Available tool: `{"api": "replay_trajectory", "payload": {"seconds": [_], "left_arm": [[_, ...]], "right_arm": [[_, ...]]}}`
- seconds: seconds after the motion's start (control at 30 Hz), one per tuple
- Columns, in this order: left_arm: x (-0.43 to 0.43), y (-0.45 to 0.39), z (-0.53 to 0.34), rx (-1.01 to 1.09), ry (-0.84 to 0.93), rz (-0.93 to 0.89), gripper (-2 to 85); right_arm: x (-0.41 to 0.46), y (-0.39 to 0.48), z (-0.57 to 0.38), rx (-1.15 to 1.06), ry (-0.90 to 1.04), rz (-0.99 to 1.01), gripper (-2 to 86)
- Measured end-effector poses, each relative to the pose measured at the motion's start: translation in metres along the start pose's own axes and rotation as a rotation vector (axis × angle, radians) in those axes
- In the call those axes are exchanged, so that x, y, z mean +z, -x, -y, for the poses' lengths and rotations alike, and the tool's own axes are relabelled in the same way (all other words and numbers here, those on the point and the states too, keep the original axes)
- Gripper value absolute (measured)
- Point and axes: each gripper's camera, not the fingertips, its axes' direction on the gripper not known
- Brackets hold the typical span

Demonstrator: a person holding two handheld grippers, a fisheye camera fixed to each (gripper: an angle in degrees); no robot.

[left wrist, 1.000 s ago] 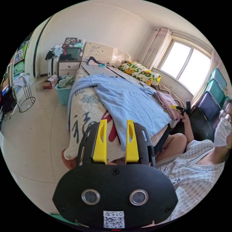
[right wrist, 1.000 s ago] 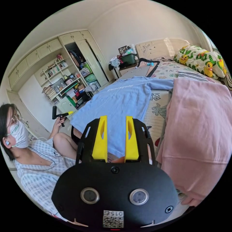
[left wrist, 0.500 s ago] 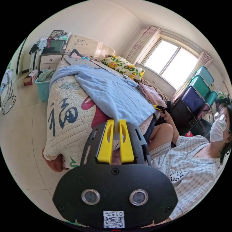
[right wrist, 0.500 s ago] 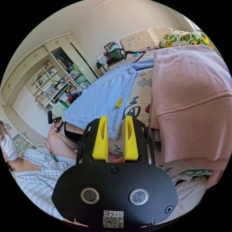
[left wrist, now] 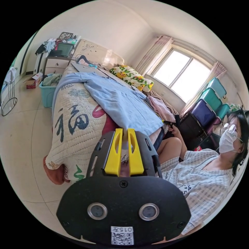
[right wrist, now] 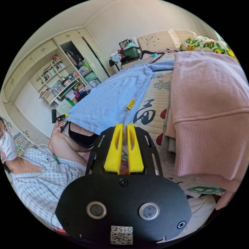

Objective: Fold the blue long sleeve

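Observation:
The blue long sleeve shirt (left wrist: 122, 101) lies flat on the quilted bedspread (left wrist: 75, 122), its hem at the foot edge of the bed. My left gripper (left wrist: 124, 131) is shut on one hem corner. In the right gripper view the shirt (right wrist: 114, 98) spreads away from me, a yellow tag on its side seam. My right gripper (right wrist: 124, 126) is shut on the other hem corner. Each hand-held gripper also shows small in the other's view: the right gripper (left wrist: 170, 122) and the left gripper (right wrist: 58, 118).
A pink sweater (right wrist: 207, 109) lies beside the shirt and hangs over the bed edge. A duck-print pillow (left wrist: 129, 75) is at the headboard. A person (left wrist: 202, 176) sits at the foot. A teal bin (left wrist: 49, 88) and stacked storage boxes (left wrist: 210, 101) flank the bed.
Both grippers have come down to the hem at the bed's foot edge. The left jaws closed first, then the right jaws closed within the last half second.

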Motion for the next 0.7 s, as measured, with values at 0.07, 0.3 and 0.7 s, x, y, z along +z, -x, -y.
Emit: {"api": "replay_trajectory", "payload": {"seconds": [0.07,0.3,0.7], "left_arm": [[-0.002,-0.002,0.01,-0.015,0.0,-0.022,3.8],[-0.034,-0.046,0.034,0.033,0.015,-0.015,0.0],[-0.041,-0.115,0.076,0.038,0.134,0.051,1.4]], "right_arm": [[-0.005,-0.005,-0.004,0.004,-0.019,0.008,1.5],[-0.038,-0.014,-0.045,-0.025,-0.165,-0.014,-0.3],[0.035,-0.043,-0.085,0.013,0.027,-0.115,1.5]]}}
